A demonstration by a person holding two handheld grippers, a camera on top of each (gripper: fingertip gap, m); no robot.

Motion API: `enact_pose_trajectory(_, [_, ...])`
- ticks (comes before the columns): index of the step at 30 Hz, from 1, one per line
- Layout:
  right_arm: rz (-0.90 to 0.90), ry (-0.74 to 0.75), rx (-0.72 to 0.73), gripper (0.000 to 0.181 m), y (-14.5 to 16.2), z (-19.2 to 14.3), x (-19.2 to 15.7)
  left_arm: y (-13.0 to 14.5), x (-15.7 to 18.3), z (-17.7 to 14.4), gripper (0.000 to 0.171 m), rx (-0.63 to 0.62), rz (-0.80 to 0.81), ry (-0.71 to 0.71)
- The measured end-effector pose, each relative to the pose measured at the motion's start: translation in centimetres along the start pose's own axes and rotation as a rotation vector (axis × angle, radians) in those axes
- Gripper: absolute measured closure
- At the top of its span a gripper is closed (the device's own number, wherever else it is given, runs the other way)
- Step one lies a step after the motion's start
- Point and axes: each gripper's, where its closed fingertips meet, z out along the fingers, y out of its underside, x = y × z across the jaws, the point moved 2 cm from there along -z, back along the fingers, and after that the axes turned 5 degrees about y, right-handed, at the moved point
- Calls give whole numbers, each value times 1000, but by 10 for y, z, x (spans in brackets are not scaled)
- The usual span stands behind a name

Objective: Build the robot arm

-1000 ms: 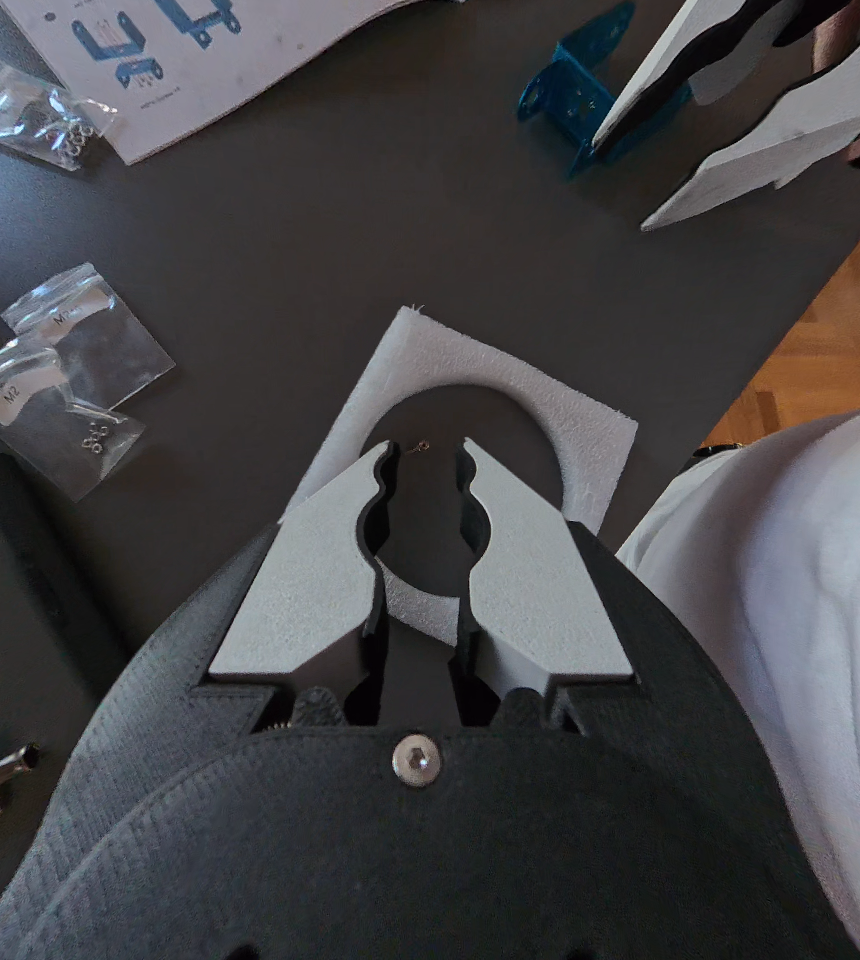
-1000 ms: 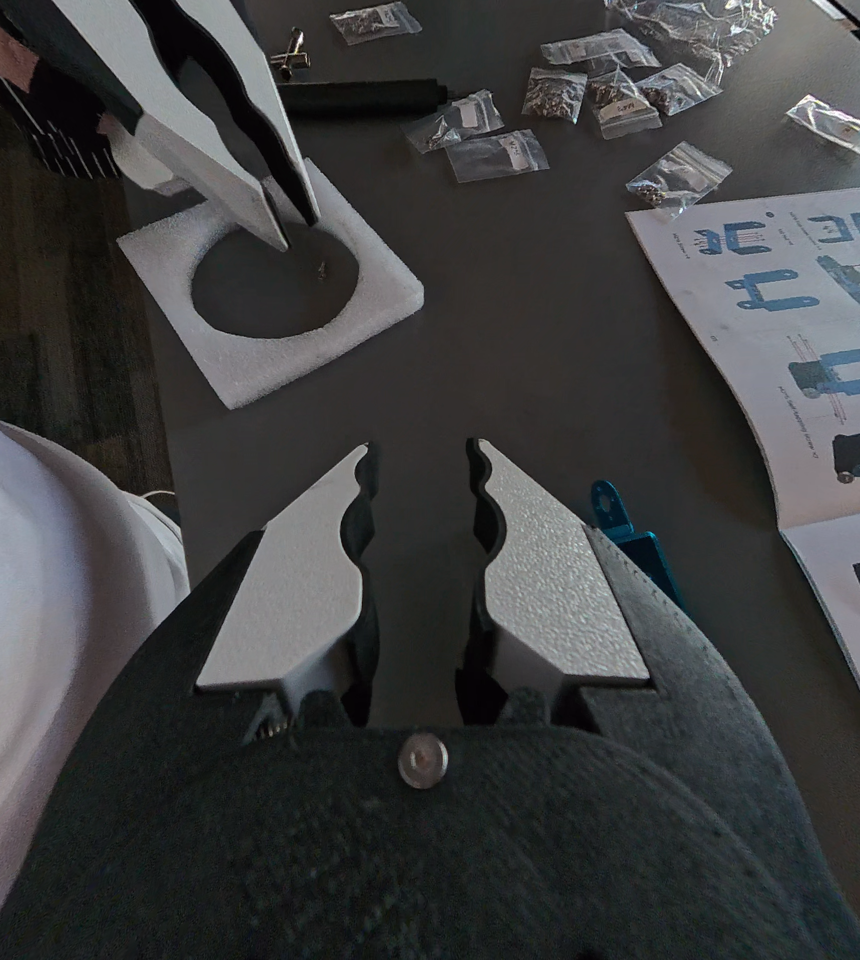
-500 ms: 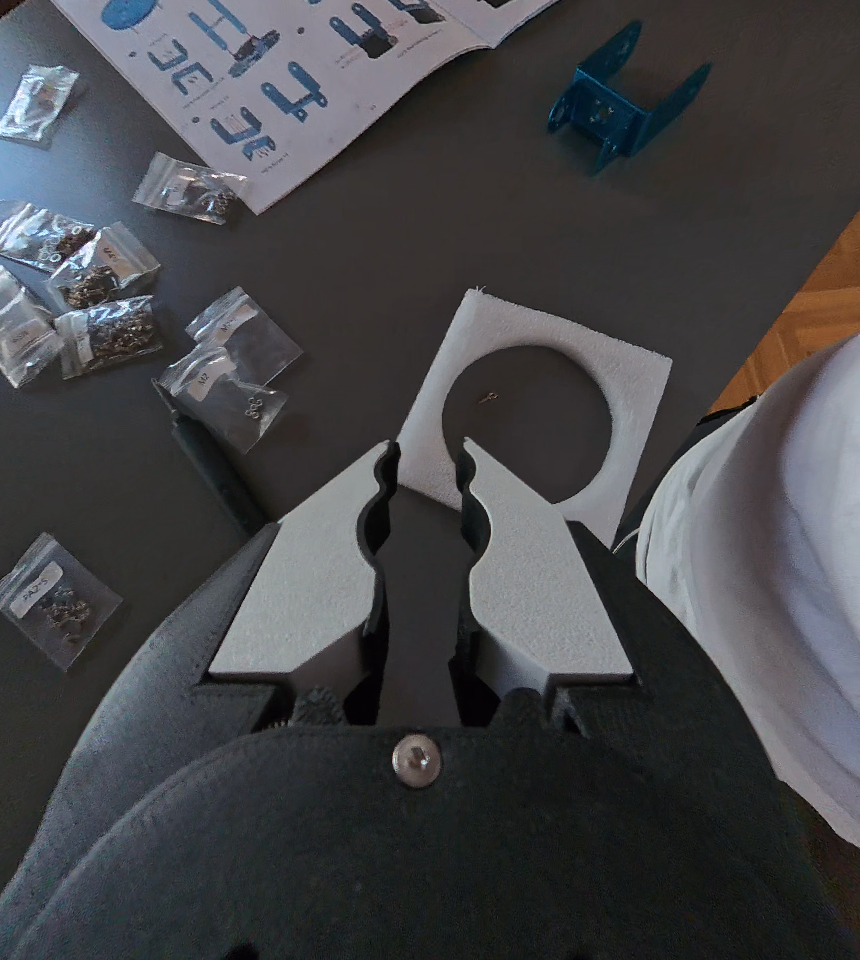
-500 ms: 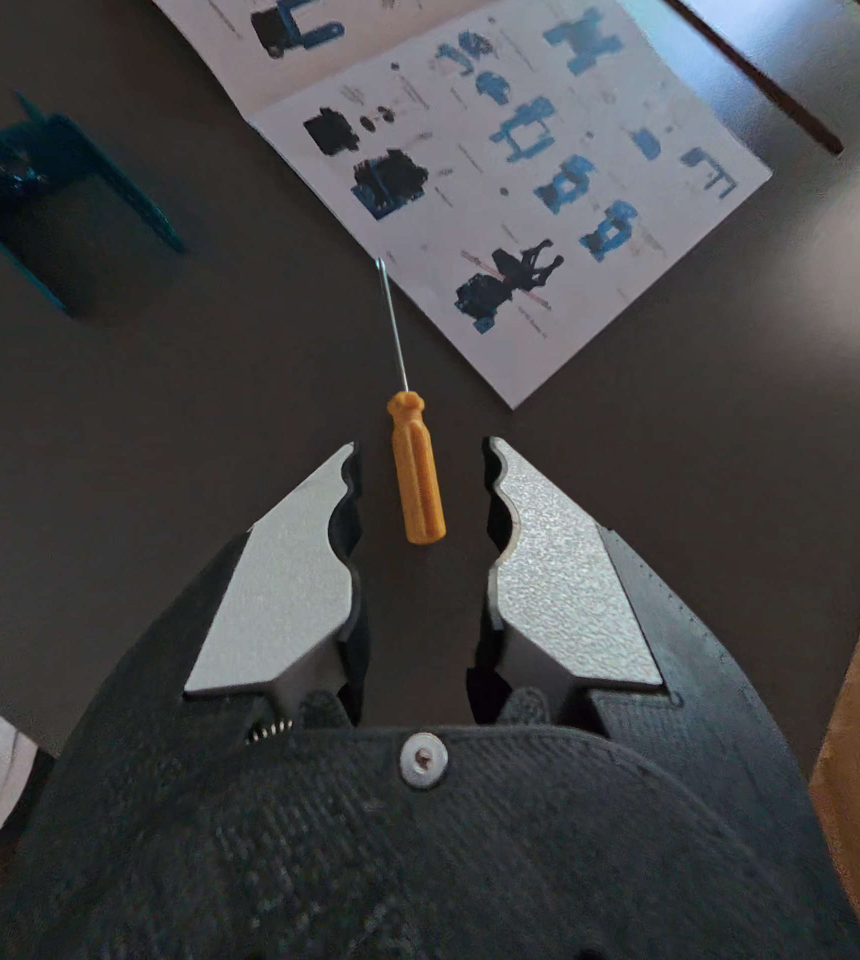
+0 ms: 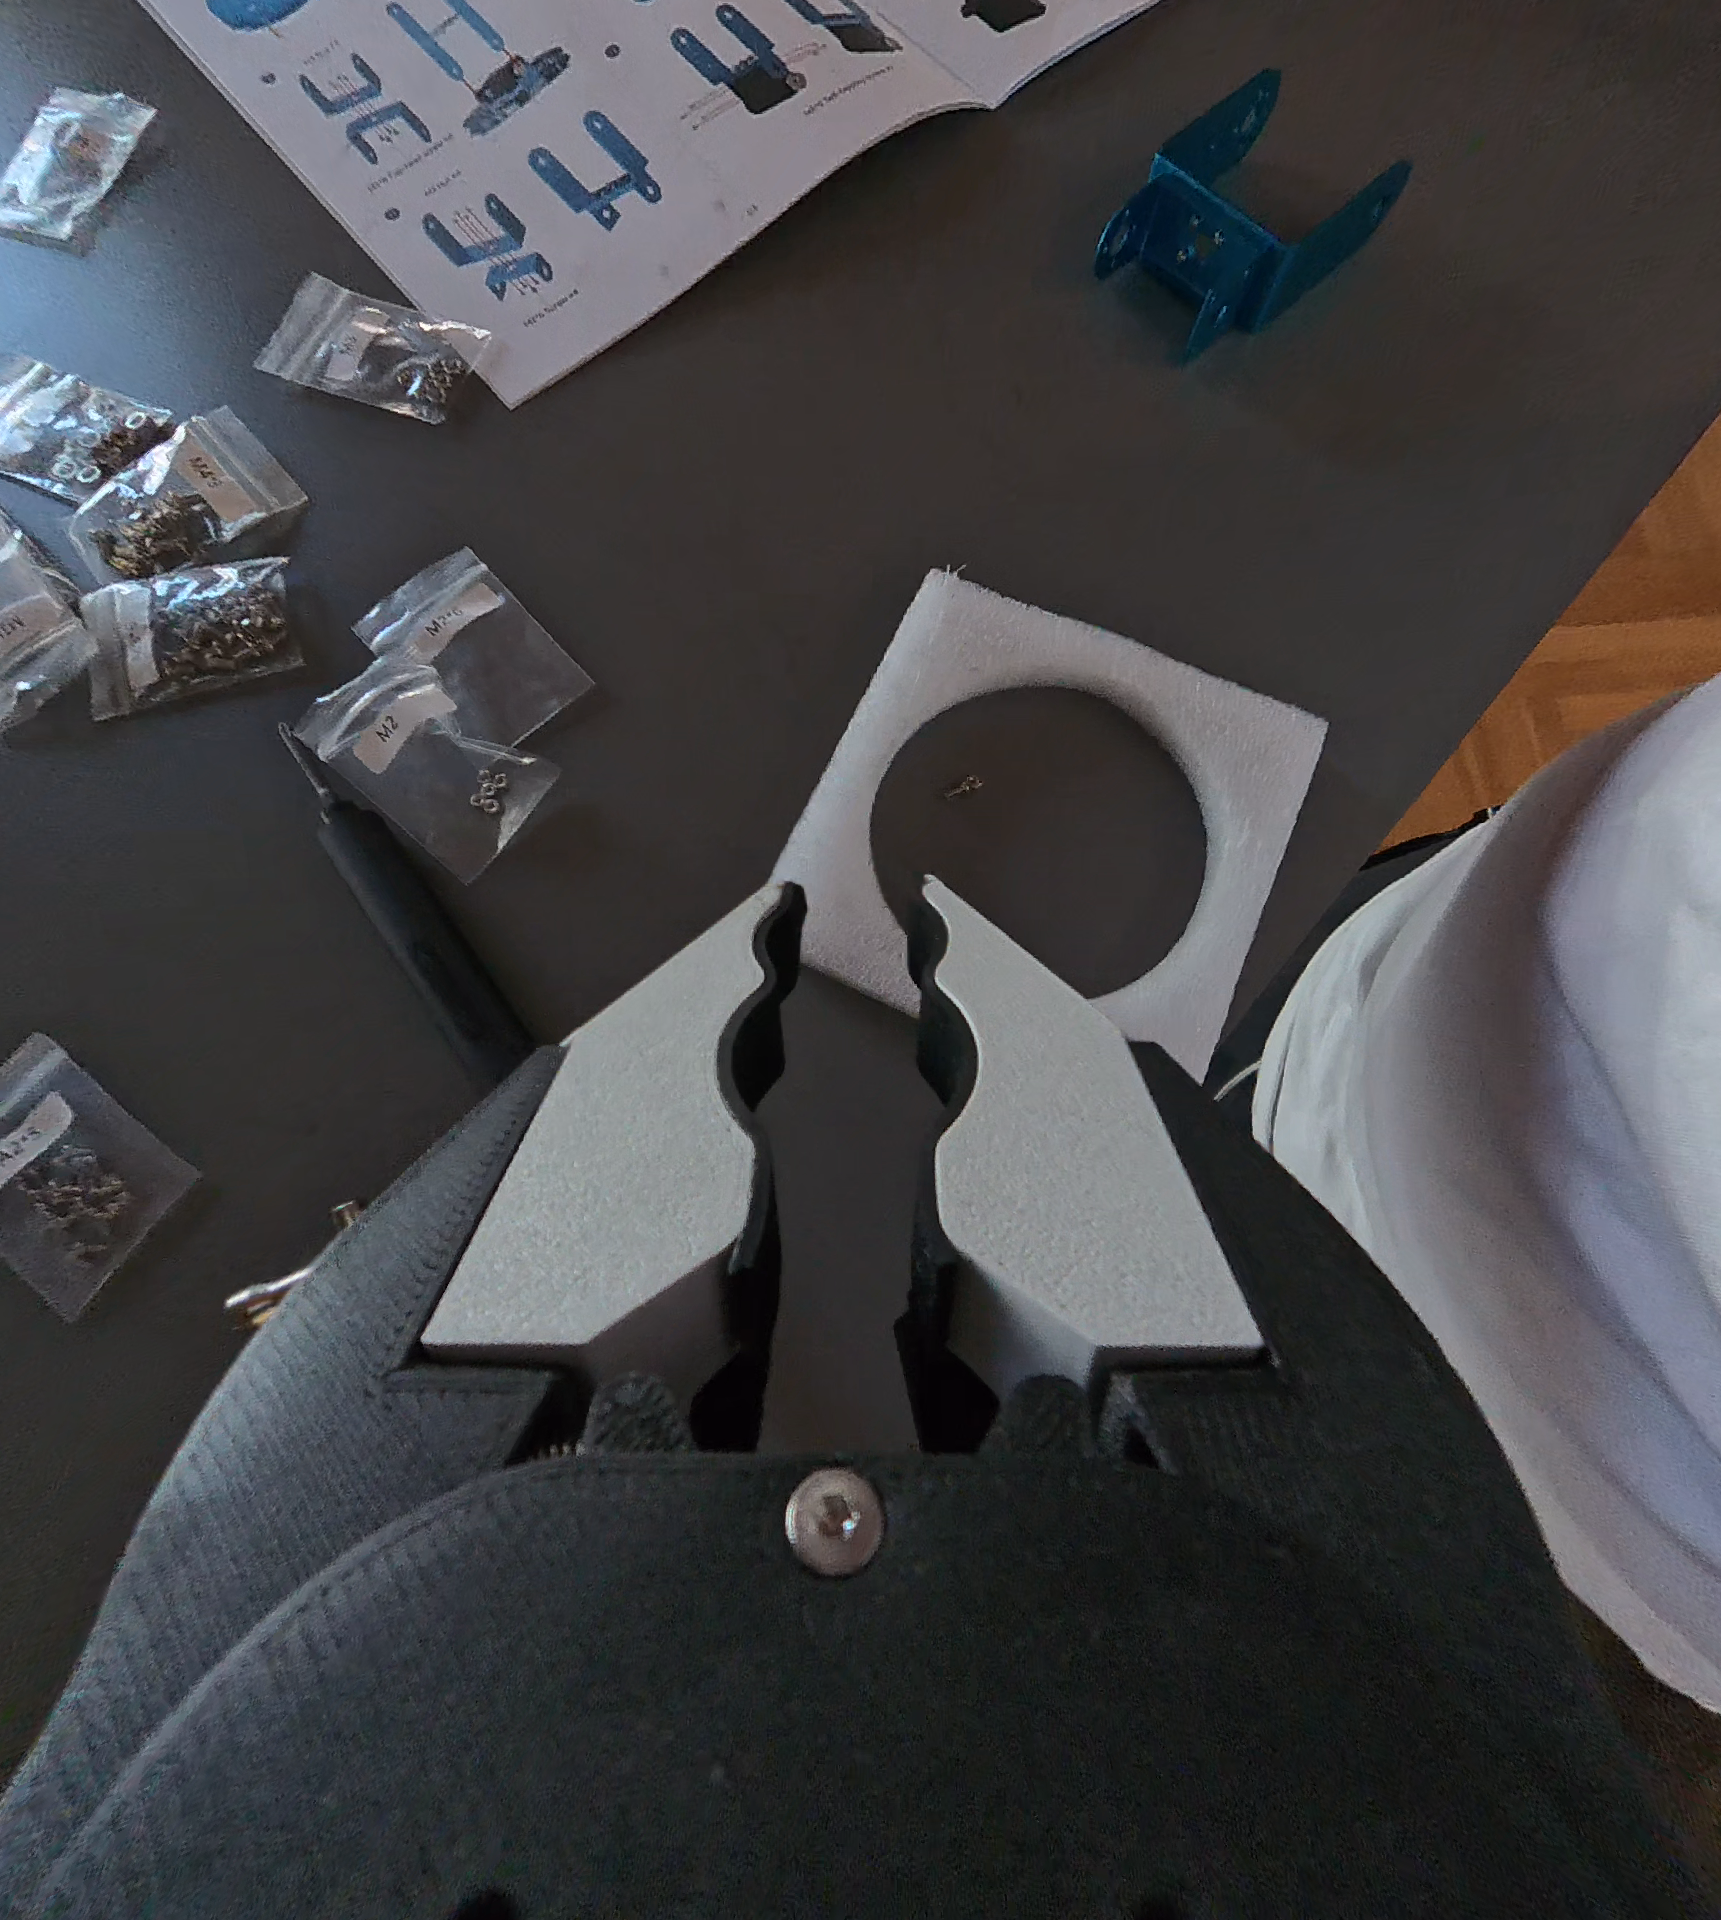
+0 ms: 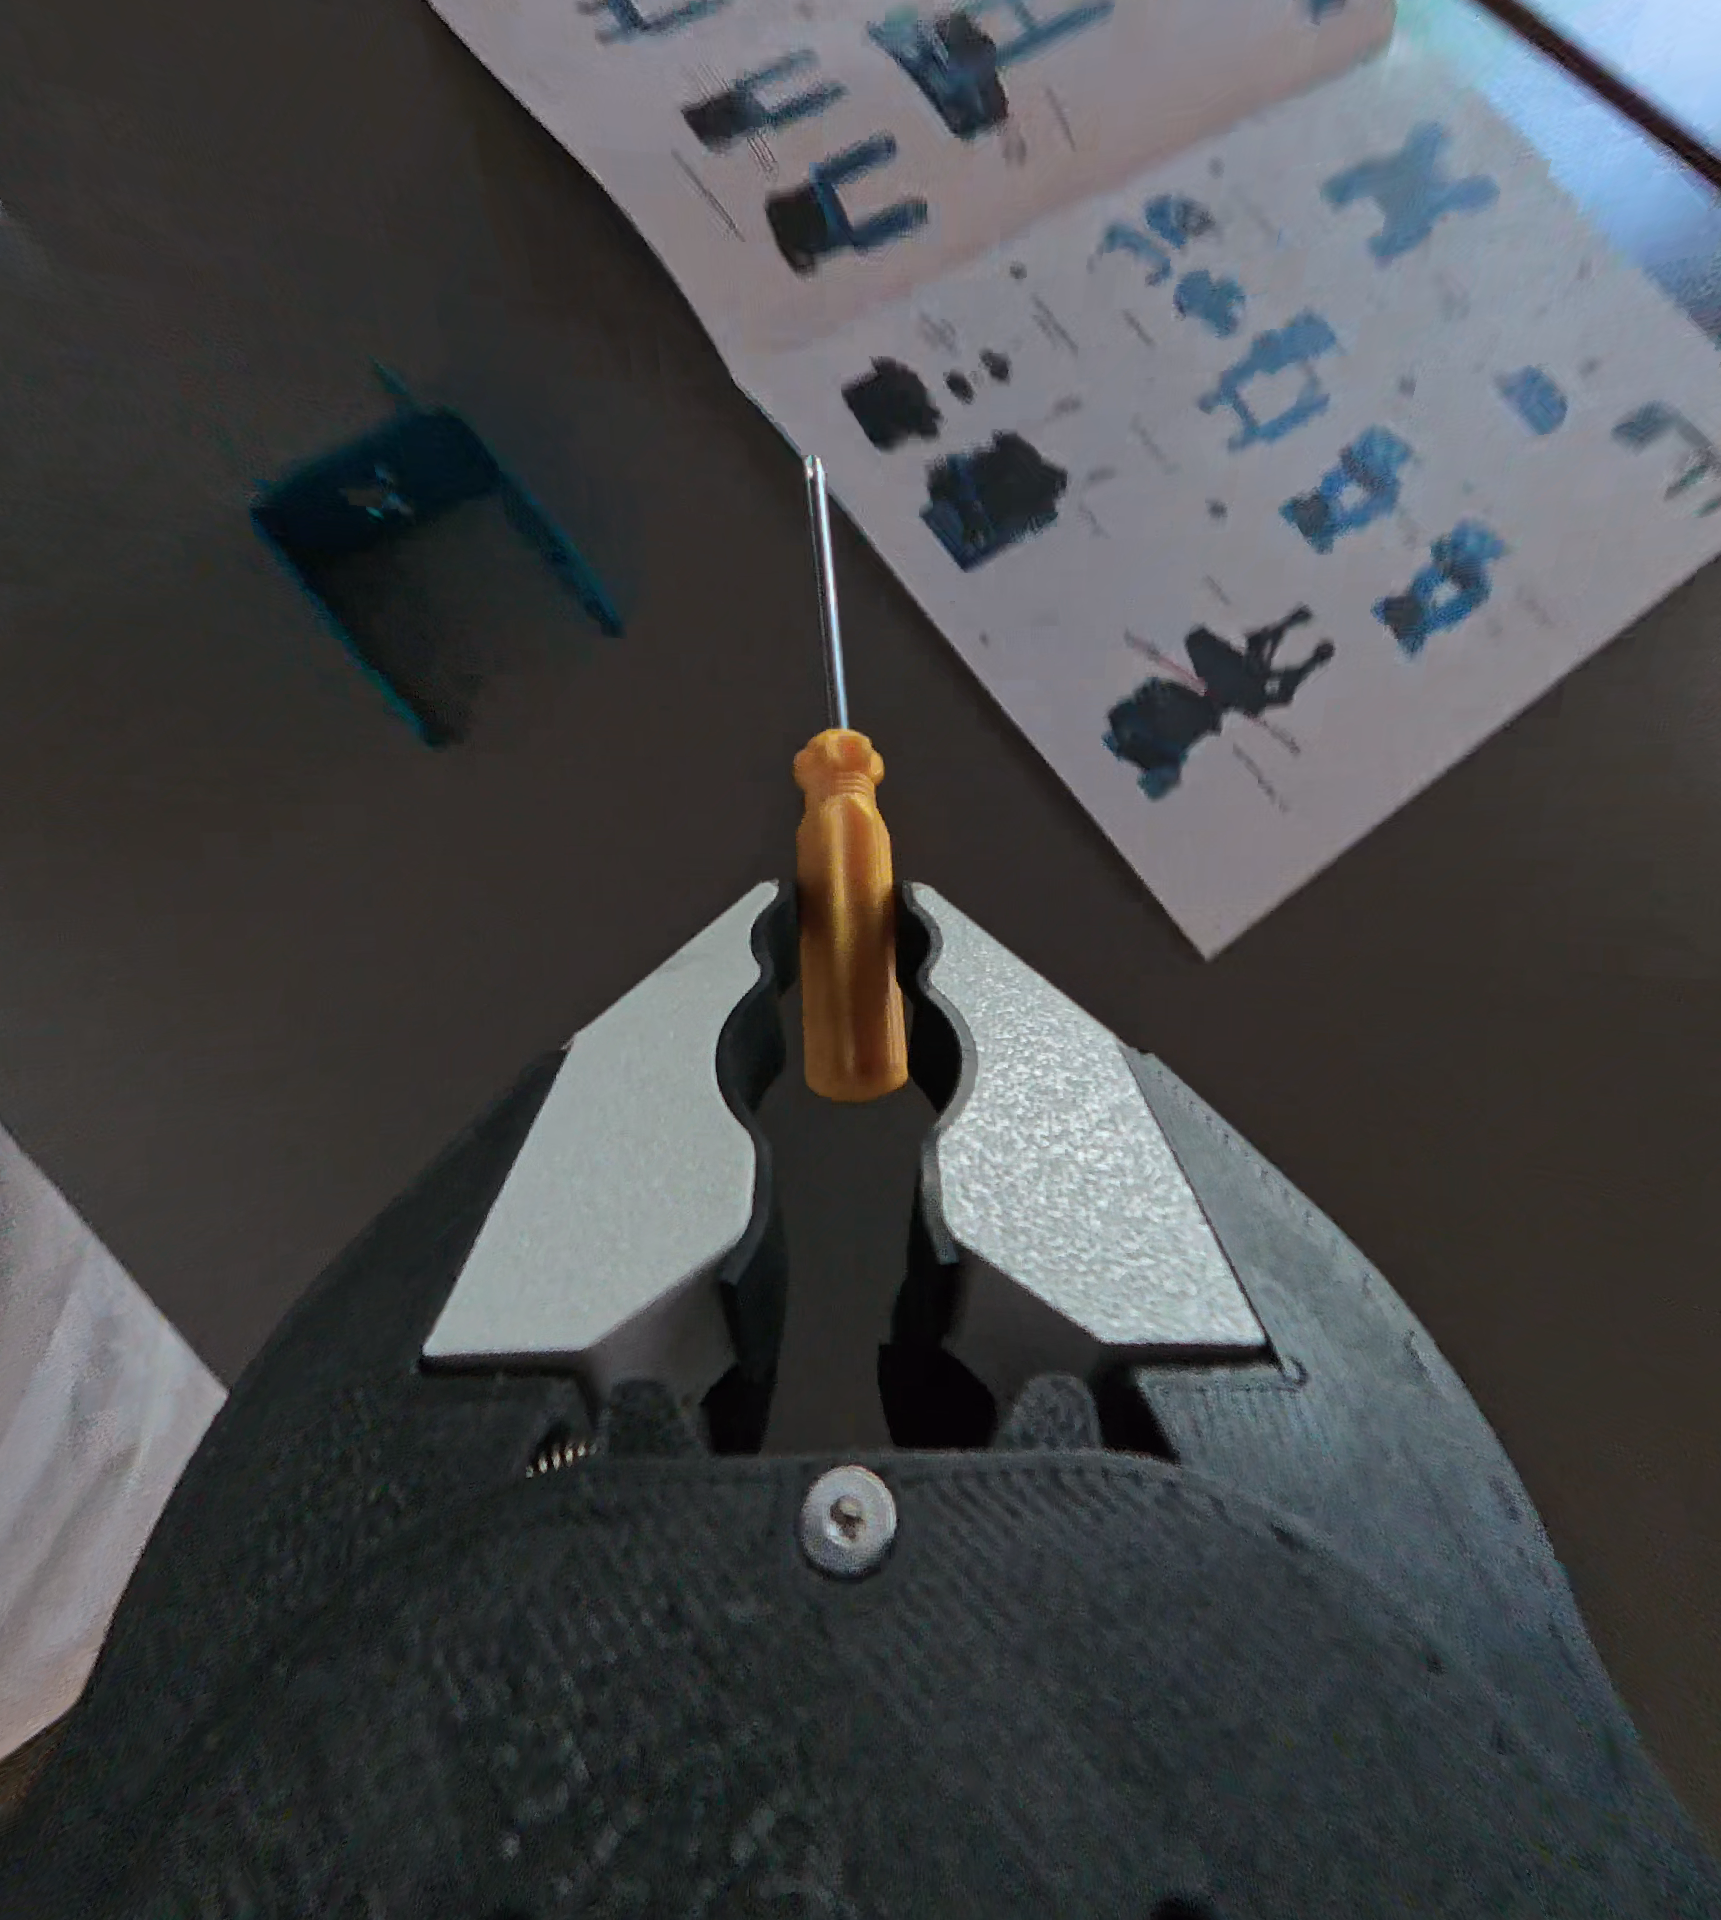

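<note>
right wrist view, right claw (image 6: 843, 894) gripping orange screwdriver (image 6: 848, 935), booklet (image 6: 1251, 416) beside, left claw (image 5: 861, 894) released above foam square (image 5: 1240, 769)

Right gripper (image 6: 848, 894): swung from foam-square side to the booklet-side stretch of the table; jaws, wide around the orange screwdriver (image 6: 848, 925) half a second ago, now pinch its handle. Left gripper (image 5: 861, 896): drawn back from over the small screw (image 5: 962, 789), tips now at foam square (image 5: 1240, 831) near corner
</note>
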Motion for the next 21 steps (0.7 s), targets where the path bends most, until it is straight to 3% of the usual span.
enact_pose_trajectory(3, [-146, 3, 64, 165, -52, -15, -43, 4, 6, 9, 153, 10, -3, 40])
enact_pose_trajectory(5, [-164, -141, 123, 165, -87, -14, -95, 4, 9, 18, 153, 15, 9, 71])
enact_pose_trajectory(7, [-202, -298, 91, 165, -103, -5, -148, 3, 10, 27, 153, 14, 35, 89])
enact_pose_trajectory(10, [-275, -379, 56, 165, -110, 13, -197, 2, 5, 40, 148, -26, 107, 71])
enact_pose_trajectory(14, [-217, -429, -6, 165, -101, 24, -213, 9, -10, 41, 142, -79, 169, -23])
enact_pose_trajectory(21, [-196, -458, -92, 165, -88, 27, -226, 13, -15, 51, 148, -62, 137, 0])
